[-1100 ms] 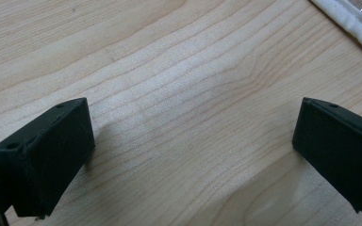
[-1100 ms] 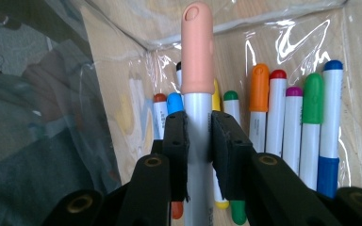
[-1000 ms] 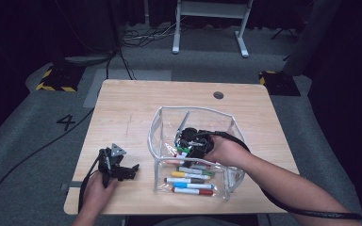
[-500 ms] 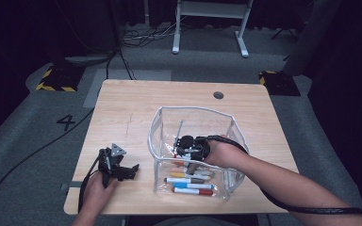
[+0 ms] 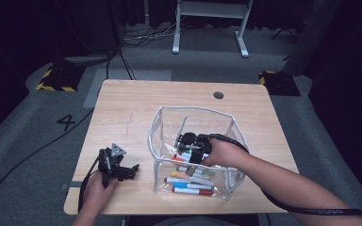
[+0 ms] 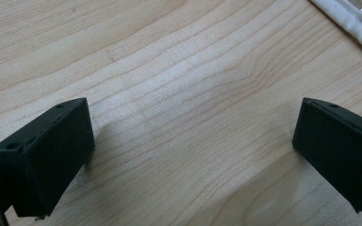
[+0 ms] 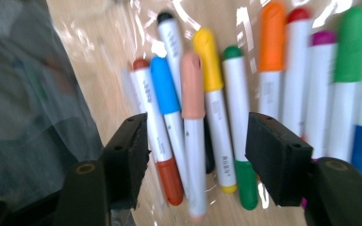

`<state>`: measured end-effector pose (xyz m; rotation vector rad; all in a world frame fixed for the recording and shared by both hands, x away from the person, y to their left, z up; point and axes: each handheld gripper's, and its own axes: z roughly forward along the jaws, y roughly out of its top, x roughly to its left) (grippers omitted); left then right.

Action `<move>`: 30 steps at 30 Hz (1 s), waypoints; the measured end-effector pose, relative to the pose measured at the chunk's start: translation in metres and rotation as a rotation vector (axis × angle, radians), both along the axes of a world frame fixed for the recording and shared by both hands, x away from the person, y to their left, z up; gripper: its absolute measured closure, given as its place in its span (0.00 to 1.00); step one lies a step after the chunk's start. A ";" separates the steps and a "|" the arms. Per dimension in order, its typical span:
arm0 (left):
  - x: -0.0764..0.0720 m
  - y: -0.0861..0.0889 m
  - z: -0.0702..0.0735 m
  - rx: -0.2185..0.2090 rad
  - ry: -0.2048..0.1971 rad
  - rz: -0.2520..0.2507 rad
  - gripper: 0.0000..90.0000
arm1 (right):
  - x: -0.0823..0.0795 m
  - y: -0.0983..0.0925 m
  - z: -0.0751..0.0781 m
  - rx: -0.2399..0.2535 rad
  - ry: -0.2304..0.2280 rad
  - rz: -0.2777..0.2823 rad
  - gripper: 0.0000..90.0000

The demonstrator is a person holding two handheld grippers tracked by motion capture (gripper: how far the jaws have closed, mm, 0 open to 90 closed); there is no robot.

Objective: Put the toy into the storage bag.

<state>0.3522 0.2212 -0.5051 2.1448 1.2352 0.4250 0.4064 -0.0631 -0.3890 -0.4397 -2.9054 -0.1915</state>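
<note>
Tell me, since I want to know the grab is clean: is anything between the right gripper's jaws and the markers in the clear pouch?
Nothing visible. The right gripper is inside the clear pouch, its jaws just opened, open over the loose markers. Several lie side by side between the jaws, so closing may catch more than one.

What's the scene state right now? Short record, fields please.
work: markers going into a clear pouch
pouch: clear, open top, on table
markers: many colours, lying in pouch
right tool: inside pouch, jaws just opened, apart over the markers, pads pressing on none
nearest markers: blue cap, peach cap, yellow cap
left tool: open, nothing between jaws, low over bare table beside pouch
</note>
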 end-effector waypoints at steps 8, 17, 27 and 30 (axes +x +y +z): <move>0.000 0.000 0.000 0.000 0.000 0.000 0.00 | -0.006 -0.026 0.055 0.208 -0.138 -0.049 0.44; 0.000 0.000 0.000 0.000 0.000 0.000 0.00 | -0.022 -0.080 0.101 0.394 -0.253 -0.131 0.45; 0.000 0.000 0.000 0.000 0.000 0.000 0.00 | -0.030 -0.154 0.117 0.485 -0.324 -0.277 0.46; 0.000 0.000 0.000 0.000 0.000 0.000 0.00 | -0.031 -0.175 0.117 0.486 -0.347 -0.327 0.46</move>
